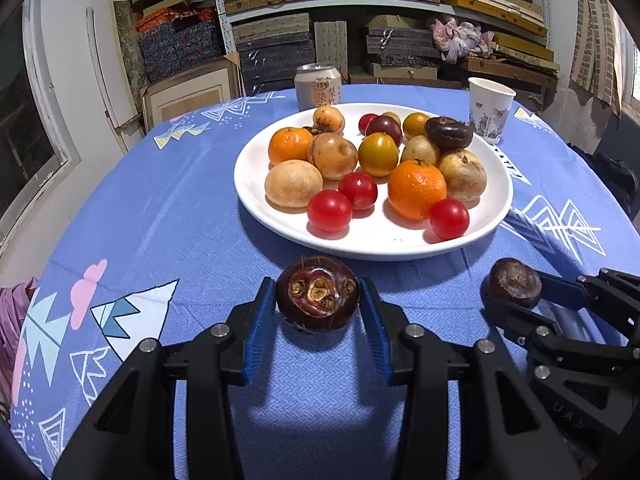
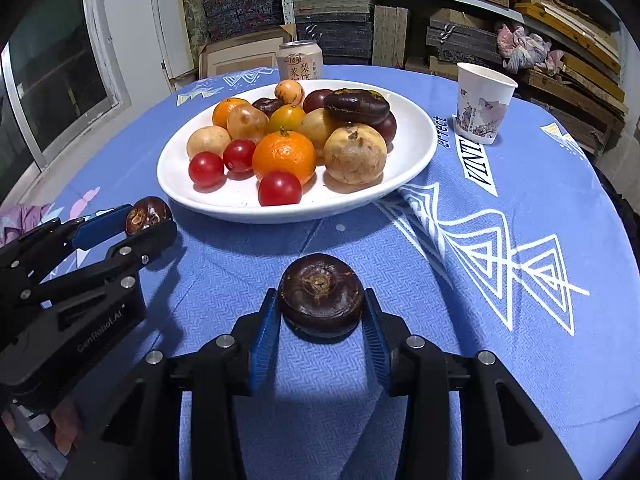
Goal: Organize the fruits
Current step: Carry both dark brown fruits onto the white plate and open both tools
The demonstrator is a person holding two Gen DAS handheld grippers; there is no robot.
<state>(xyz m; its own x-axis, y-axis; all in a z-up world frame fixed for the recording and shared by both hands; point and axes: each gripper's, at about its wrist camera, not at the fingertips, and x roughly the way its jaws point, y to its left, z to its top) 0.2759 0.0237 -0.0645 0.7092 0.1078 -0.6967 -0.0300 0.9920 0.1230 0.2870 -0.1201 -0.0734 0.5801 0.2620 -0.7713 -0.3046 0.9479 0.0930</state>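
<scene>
Two dark water chestnuts are in my grip, one per gripper. My left gripper (image 1: 318,304) pinches the first water chestnut (image 1: 318,294) between its blue pads (image 1: 260,320), both pads pressed against its sides, sprout end facing the camera. My right gripper (image 2: 322,312) clamps the second water chestnut (image 2: 321,300) the same way, a pad on each side, its stem scar turned up.

Both chestnuts sit just above the tablecloth (image 2: 460,280), near the edge of the tabletop closest to me and short of the white plate (image 1: 376,240). From the left wrist view, the right gripper with its chestnut lies off to the right; from the right wrist view, the left one lies off to the left, apart from the plate rim.

On the plate: oranges (image 1: 416,190), cherry tomatoes (image 1: 329,211), pale brown round fruits (image 1: 293,184), a yellow-green tomato (image 1: 378,154) and another dark chestnut (image 1: 449,133) on top of the pile toward the far right.

Beyond the plate, toward the far edge of the tabletop, stand a drink can (image 1: 318,87) and a paper cup (image 1: 490,109), the cup toward the far right corner.

Surface: blue cloth with white geometric print. Room: shelves (image 1: 340,0) stacked with flat woven and dark boxes behind the table, a window (image 1: 24,128) at left.
</scene>
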